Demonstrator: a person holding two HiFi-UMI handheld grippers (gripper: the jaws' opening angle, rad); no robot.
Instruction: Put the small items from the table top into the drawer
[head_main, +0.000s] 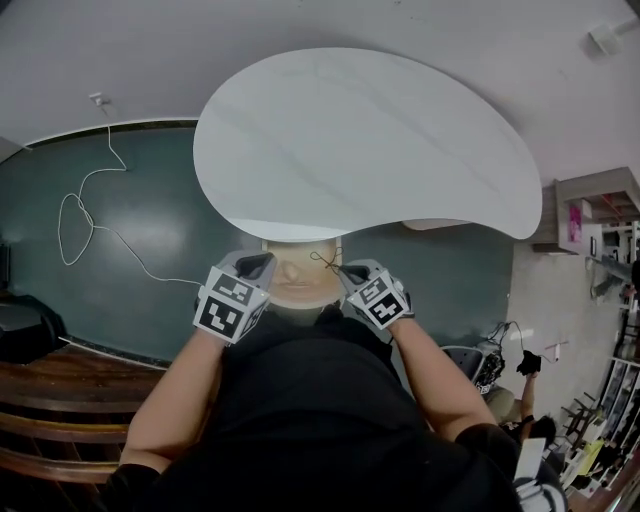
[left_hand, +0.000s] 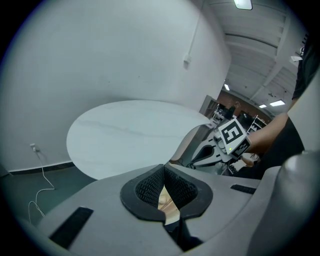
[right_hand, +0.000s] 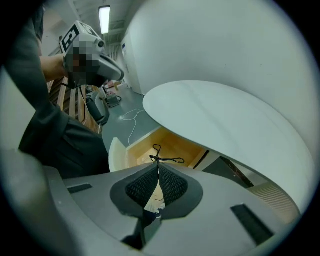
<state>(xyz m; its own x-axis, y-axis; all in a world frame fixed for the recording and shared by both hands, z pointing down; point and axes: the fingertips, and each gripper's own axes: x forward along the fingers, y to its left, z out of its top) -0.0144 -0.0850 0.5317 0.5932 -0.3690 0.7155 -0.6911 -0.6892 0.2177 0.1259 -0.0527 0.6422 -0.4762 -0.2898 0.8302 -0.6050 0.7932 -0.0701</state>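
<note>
Right gripper (right_hand: 158, 169): jaws clenched on thin black looped wire (right_hand: 162, 159), pinched at tips, loops projecting just beyond. Past jaws: open light-wood drawer (right_hand: 187, 146), under white oval tabletop (right_hand: 225, 120). Left gripper (left_hand: 163, 169): jaws pressed together, nothing between; tabletop beyond tips.

Drawer (head_main: 295, 285) under near edge of table top (head_main: 360, 140), wire loop (head_main: 322, 262) above drawer
</note>
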